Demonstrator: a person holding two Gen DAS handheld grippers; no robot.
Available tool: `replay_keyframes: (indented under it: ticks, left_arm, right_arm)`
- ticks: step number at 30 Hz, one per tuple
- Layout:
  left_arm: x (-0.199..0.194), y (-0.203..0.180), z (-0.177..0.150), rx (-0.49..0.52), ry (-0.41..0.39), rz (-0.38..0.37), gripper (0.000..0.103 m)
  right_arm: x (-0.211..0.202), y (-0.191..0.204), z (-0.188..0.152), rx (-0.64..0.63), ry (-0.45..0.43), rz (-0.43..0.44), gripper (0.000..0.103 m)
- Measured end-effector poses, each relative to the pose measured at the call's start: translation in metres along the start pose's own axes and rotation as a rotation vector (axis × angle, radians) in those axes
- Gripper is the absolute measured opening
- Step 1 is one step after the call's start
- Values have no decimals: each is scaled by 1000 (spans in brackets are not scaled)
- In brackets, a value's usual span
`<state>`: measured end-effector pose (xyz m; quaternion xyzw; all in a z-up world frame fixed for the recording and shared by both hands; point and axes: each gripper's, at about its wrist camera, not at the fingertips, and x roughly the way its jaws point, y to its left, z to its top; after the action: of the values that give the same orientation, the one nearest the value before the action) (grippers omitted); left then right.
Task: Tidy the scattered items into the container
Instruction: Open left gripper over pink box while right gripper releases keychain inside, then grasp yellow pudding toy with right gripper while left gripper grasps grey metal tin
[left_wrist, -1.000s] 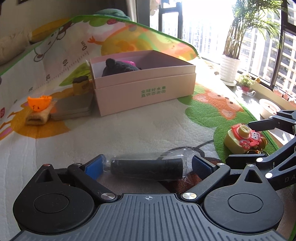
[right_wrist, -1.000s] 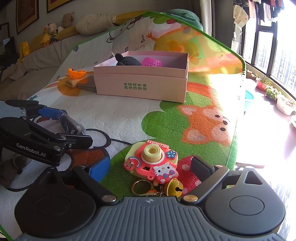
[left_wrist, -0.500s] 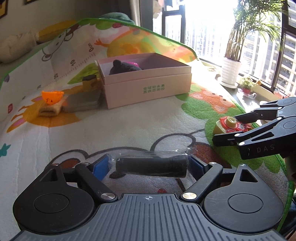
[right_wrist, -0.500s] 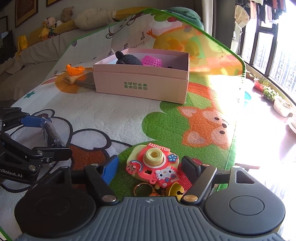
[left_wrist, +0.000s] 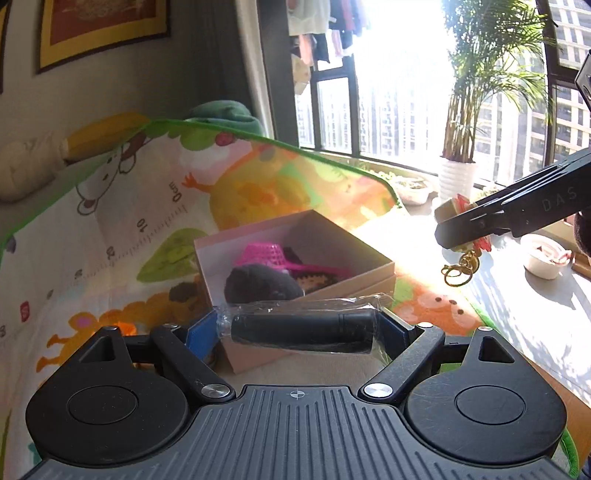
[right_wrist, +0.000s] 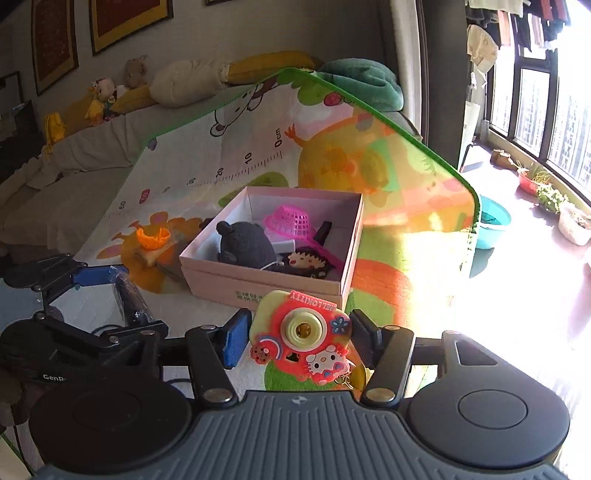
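Risk: we are gripping the wrapped black tube (left_wrist: 301, 330) only by its ends, so the slick film may be letting it slip before the pink box (right_wrist: 343, 236).
Second risk: the toy camera (right_wrist: 301, 338) keychain is dangling and could snag the box rim.
Left tongs (left_wrist: 301, 332): clenched on the tube, angled down towards the box.
Right tongs (right_wrist: 297, 338): having just been closing, now grasping the camera, raised above the play mat (right_wrist: 399, 266).

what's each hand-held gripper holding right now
Left hand-held gripper: closed on the black cylinder in plastic wrap.
Right hand-held gripper: closed on the toy camera keychain.
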<state>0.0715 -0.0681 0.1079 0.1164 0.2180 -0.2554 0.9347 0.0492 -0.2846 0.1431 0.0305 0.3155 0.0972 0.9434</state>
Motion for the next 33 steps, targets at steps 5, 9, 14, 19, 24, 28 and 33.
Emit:
replay_keyframes:
  ticks: [5, 9, 14, 19, 24, 28, 33]
  left_arm:
    - [52, 5, 45, -8, -125, -3, 99]
    - [76, 15, 40, -28, -69, 23, 100]
    - [50, 32, -18, -47, 39, 76, 103]
    - [25, 57, -81, -162, 171, 159, 103]
    - [1, 86, -115, -287, 168, 242, 103]
    - [-12, 105, -130, -402, 136, 248, 103]
    - [-19, 109, -133, -442, 90, 208, 103]
  right_arm:
    - [36, -16, 67, 74, -69, 32, 60]
    - [70, -34, 85, 173, -78, 7, 83]
    - [78, -38, 74, 154, -66, -22, 84]
    - [88, -22, 60, 131, -3, -35, 84]
    - [101, 32, 58, 32, 36, -4, 84]
    - [120, 83, 70, -50, 79, 55, 77]
    - [178, 143, 92, -153, 222, 94, 52]
